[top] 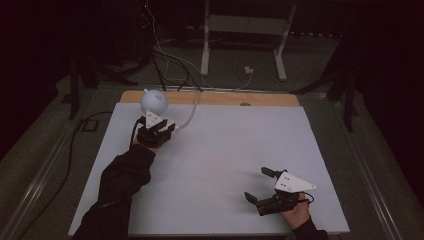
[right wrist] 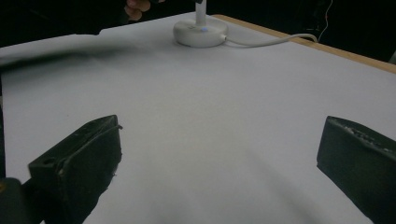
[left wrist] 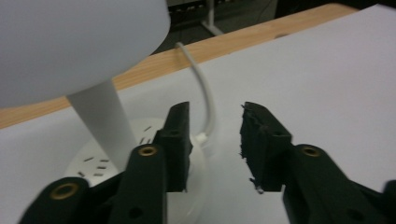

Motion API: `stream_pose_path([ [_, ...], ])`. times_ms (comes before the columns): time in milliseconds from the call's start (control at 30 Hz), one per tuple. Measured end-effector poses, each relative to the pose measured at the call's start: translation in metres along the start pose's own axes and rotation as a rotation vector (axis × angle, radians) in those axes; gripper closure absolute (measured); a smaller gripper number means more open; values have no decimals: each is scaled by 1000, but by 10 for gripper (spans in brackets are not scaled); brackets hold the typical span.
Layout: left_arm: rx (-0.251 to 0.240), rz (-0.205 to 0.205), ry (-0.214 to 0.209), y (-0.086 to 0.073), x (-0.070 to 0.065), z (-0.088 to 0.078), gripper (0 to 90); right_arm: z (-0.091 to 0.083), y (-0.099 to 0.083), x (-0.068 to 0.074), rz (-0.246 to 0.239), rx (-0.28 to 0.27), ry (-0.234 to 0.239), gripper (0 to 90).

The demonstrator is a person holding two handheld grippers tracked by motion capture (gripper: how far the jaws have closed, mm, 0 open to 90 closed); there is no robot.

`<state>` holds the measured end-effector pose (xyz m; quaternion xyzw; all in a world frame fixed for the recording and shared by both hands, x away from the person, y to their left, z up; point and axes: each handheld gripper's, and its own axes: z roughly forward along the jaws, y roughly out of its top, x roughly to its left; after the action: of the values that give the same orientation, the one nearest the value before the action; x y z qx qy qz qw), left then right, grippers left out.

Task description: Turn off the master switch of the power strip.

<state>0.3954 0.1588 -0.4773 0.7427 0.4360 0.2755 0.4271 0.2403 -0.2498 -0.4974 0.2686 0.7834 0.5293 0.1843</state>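
A small white lamp (top: 153,101), with a smooth matte globe shade, a slim stem and a round disc base (right wrist: 200,33), is standing at the upper left of the frame on the bench (top: 225,150), whose surface is a flat pale sheet over a wooden edge. A white rubbery cable (left wrist: 205,98) is curving from the base toward the bench's far edge. The left tongs (left wrist: 215,140) are sitting partly open just beside the base, gripping nothing. The right tongs (top: 257,185), at the lower right of the frame, are gaping wide and empty above the bare sheet; their black pads (right wrist: 91,158) are looking coarse and worn.
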Motion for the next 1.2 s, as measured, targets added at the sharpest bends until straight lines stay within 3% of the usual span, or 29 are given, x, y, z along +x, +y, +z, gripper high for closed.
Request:
stream_pose_path([
  [400,63,25,18,-7,3,16,891,0,0,0,-1,1,2,0],
  [733,102,36,45,-12,4,29,900,0,0,0,0,-1,4,0],
  [867,108,63,73,-14,4,33,900,0,0,-1,3,-1,5,0],
  [1200,124,87,89,-19,5,39,900,1,-1,-1,2,1,6,0],
])
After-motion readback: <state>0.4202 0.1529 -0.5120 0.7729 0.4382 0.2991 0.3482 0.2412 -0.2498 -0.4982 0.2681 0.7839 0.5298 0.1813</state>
